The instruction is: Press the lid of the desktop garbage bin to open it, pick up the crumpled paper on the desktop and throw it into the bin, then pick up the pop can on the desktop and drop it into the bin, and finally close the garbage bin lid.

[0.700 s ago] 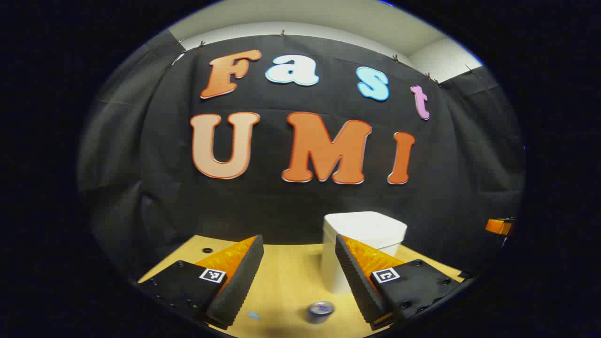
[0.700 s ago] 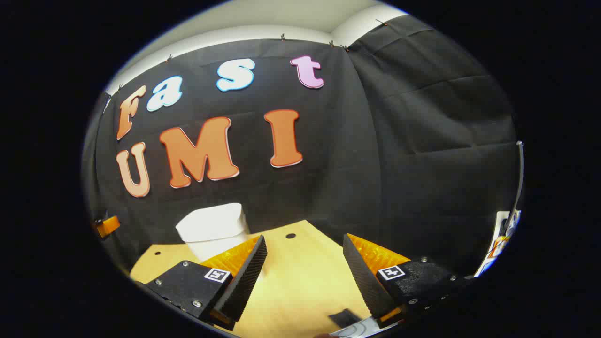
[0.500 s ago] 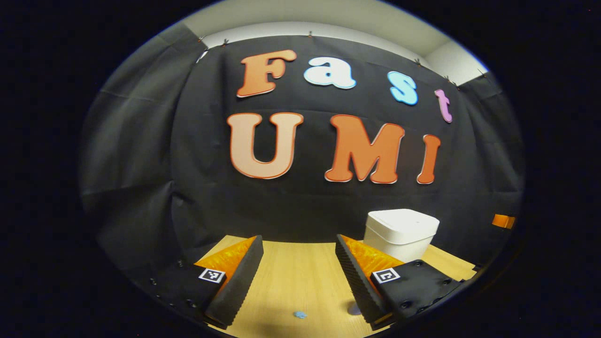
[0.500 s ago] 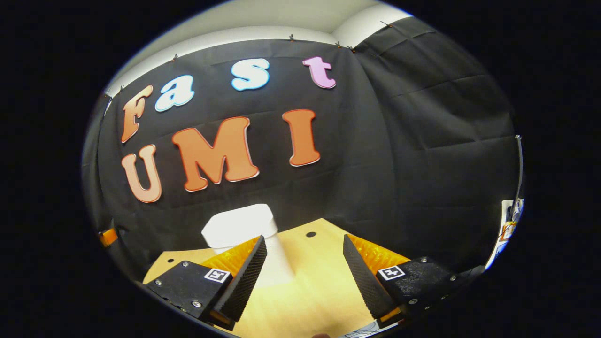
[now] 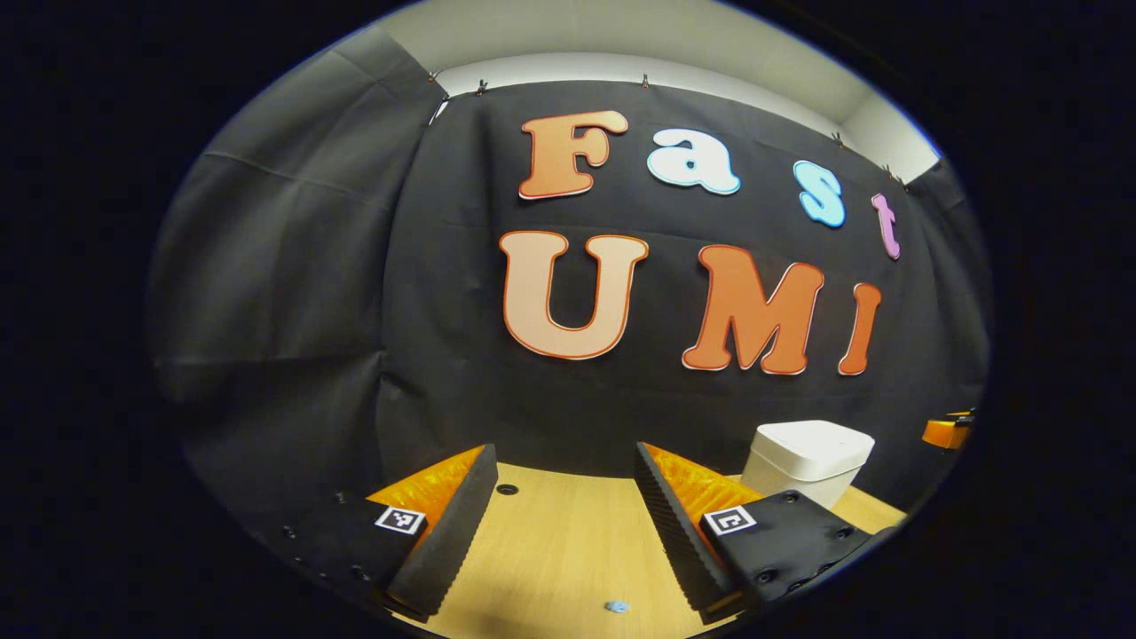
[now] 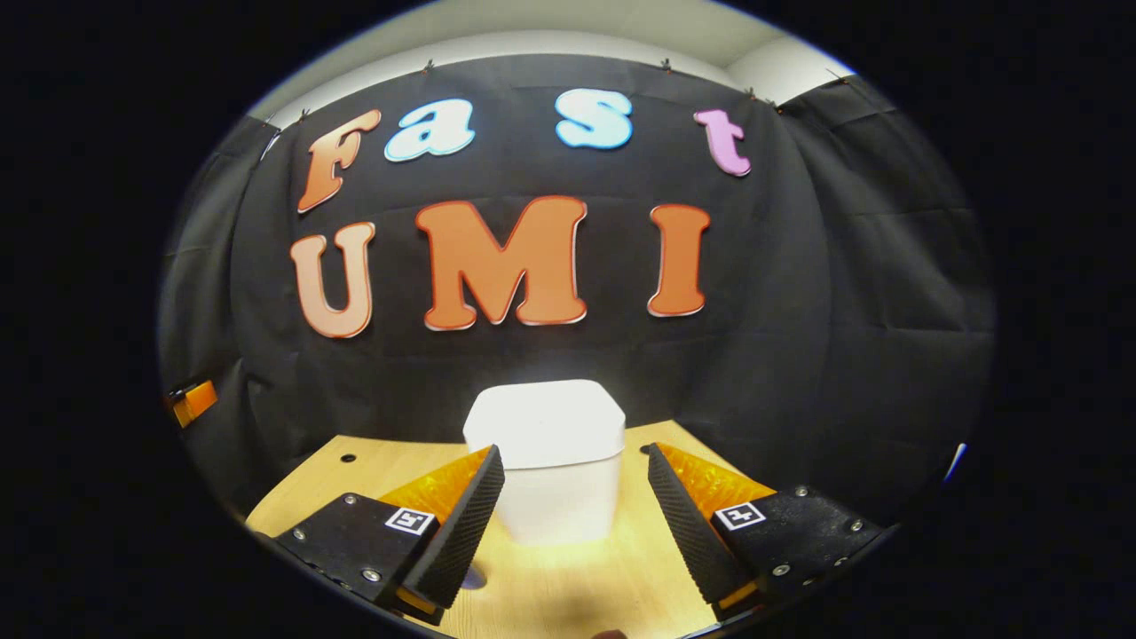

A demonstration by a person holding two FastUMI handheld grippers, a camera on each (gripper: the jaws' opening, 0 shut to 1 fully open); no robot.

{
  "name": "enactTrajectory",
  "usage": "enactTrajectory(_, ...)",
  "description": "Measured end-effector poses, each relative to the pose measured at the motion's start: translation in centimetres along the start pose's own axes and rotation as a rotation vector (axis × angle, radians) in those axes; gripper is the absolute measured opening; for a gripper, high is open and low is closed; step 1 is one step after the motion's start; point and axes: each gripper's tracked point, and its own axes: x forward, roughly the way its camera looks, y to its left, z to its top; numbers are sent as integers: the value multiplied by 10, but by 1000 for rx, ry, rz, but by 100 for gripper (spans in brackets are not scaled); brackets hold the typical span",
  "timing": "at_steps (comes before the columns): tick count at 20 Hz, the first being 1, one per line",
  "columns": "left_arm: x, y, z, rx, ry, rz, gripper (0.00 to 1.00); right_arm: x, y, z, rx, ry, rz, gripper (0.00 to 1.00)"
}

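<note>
A white desktop garbage bin (image 6: 550,457) with its lid down stands on the wooden desk (image 6: 568,590), straight ahead of my right gripper (image 6: 575,519). That gripper is open and empty, with the bin beyond its fingertips. In the left gripper view the same bin (image 5: 808,461) sits far off to the right, behind the right finger. My left gripper (image 5: 564,524) is open over bare desk (image 5: 550,541) with nothing between its fingers.
A small blue scrap (image 5: 615,607) lies on the desk near the left gripper's fingers. Round holes (image 5: 507,489) mark the desk's far edge (image 6: 347,459). An orange part of the other gripper (image 5: 945,430) shows at the far right, and likewise (image 6: 193,401) at the left.
The left gripper swung left, so the bin slid to the right and the pop can left the view. The right gripper turned left and now faces the bin head-on.
</note>
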Motion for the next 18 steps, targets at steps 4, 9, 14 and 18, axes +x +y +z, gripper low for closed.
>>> enactTrajectory(4, 4, -11, -15, 33, 53, -40, 98, 8, 12, -2, 40, 17, 13, 99)
enactTrajectory(9, 2, -15, -6, 40, 31, -43, 98, 7, 17, -14, 9, 6, 33, 99)
enactTrajectory(14, -4, -12, -4, 44, 28, -29, 98, 11, 16, -14, 8, 27, 53, 99)
enactTrajectory(18, -7, -4, -5, 57, 31, -28, 100, 11, 9, -29, 12, 81, 27, 75)
